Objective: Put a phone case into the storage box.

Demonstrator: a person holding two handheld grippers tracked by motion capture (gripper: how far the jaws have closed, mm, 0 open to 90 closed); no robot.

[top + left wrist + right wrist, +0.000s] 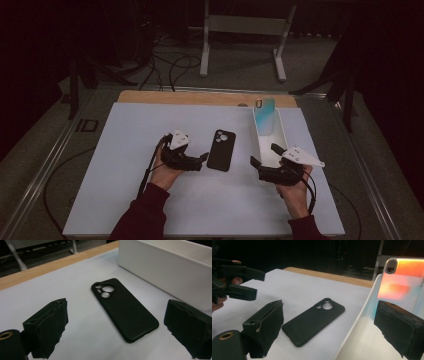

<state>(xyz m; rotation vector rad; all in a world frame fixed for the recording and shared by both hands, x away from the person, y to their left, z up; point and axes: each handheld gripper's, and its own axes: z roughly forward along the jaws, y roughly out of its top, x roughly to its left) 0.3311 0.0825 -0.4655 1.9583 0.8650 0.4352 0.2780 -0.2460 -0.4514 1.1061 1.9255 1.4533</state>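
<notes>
The black phone case (221, 149) lies flat at the frame's center on the counter (130, 150), just right of the released left hand-held gripper (204, 157). Its thin edge could slip from the pads. The right hand-held gripper (263, 154), also released, straddles the white box (278, 131) wall and could tip it.

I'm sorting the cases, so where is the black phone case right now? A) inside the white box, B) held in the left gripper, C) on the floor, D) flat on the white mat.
D: the black phone case lies flat on the white mat, between the open left gripper and the white box.
</notes>
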